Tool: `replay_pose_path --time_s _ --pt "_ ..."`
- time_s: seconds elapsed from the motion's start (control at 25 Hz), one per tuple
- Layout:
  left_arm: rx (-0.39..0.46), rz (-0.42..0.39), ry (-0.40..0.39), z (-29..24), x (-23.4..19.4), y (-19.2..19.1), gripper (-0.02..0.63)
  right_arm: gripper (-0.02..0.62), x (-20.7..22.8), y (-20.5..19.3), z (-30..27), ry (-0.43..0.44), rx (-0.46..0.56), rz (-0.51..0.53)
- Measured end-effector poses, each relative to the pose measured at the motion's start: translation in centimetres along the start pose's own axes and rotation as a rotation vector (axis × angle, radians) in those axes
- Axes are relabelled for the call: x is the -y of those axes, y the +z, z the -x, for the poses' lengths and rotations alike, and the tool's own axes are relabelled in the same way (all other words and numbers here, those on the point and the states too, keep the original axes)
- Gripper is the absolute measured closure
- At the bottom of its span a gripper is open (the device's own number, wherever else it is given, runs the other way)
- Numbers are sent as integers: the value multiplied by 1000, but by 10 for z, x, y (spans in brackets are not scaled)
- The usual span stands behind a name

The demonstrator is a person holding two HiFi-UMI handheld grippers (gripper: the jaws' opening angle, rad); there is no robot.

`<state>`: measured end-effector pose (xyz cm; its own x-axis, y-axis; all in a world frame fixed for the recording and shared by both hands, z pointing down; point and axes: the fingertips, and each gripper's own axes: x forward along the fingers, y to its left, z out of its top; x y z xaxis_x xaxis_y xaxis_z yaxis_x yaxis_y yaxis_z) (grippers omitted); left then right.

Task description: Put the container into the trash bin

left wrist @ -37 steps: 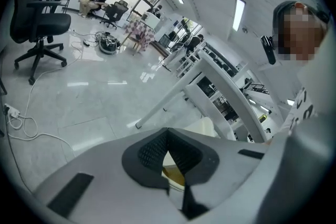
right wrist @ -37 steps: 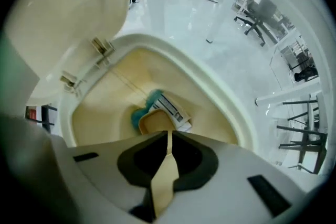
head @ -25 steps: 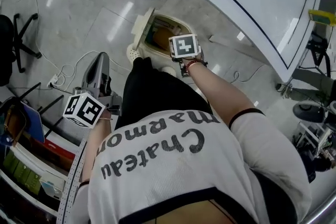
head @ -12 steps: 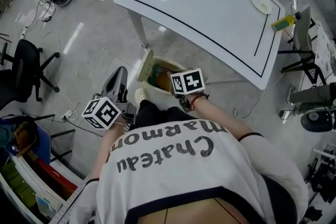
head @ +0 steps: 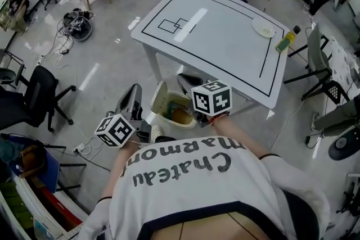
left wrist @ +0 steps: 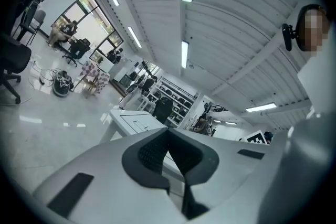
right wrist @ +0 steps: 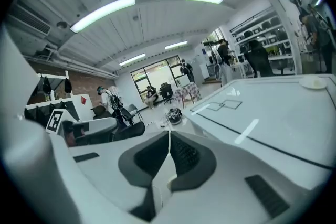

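Observation:
The cream trash bin [head: 163, 103] stands on the floor by the white table's near edge, its lid tipped open to the left. A brownish container [head: 181, 116] lies inside it. My right gripper [head: 185, 79] is held above the bin's right side, its marker cube [head: 212, 98] over the rim; its jaws are shut with nothing between them [right wrist: 169, 136]. My left gripper [head: 134, 89] points up beside the bin's left, also shut and empty [left wrist: 168, 134].
The white table [head: 225, 36] with black lines carries a plate [head: 263, 27] and a yellow-green bottle [head: 287, 40] at its far right. Office chairs [head: 39, 99] and floor cables [head: 79, 25] are to the left, shelving [head: 34, 199] at bottom left.
The view has pulled up and back, bringing the whole table into sight. Both grippers have risen; the right one has lifted off the bin opening. The container stays in the bin.

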<state>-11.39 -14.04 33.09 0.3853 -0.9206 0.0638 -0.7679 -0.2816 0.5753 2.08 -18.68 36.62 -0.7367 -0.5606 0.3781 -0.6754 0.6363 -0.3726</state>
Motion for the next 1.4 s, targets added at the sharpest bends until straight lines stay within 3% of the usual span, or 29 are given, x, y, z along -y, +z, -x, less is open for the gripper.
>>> replay_pose_path --time_s 0.16,0.4,1.4 --pt "17 -60 -28 3 20 6 584 563 -7 31 22 20 108 2" --pt "19 -69 -34 2 31 4 584 563 8 40 43 -40 158 -17" --pt "31 -89 -10 2 34 2 584 563 49 24 51 -94 142 -87"
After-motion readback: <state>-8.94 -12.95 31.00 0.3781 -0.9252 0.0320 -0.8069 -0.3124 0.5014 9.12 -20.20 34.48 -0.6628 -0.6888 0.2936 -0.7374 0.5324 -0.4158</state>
